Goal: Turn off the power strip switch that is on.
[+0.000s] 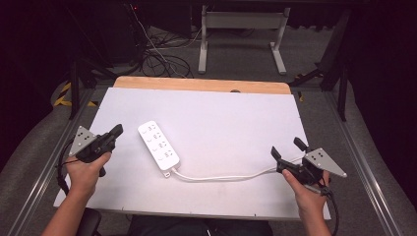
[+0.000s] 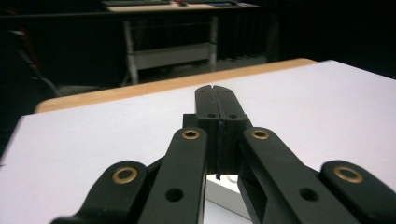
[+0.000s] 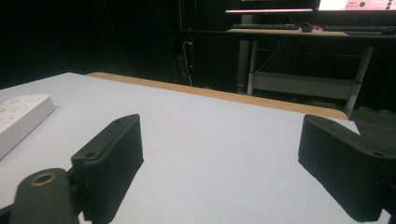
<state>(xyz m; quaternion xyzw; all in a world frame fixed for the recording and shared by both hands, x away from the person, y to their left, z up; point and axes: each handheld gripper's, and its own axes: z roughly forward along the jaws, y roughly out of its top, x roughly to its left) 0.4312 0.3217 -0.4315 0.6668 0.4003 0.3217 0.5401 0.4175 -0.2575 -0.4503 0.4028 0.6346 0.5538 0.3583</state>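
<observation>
Dark walls and a grey floor surround the work place, and behind it a metal frame table [image 1: 242, 34] stands with black cables [image 1: 157, 56] lying on the floor beside it. Nearer is the big white table [image 1: 221, 118] with a wooden strip along its far edge. On this table, left of the middle, lies a white power strip [image 1: 158, 145], flat and turned at an angle, its sockets facing up. Its white cord [image 1: 221, 177] runs from the near end to the right and passes close under the right gripper [image 1: 290, 151]. That gripper is held in the person's right hand [image 1: 306, 189] near the right edge, and its jaws stand wide apart with nothing between them. The left gripper [image 1: 118, 130] is in the left hand [image 1: 87, 172], just beside the power strip but not touching it; its jaws are pressed together on nothing.
</observation>
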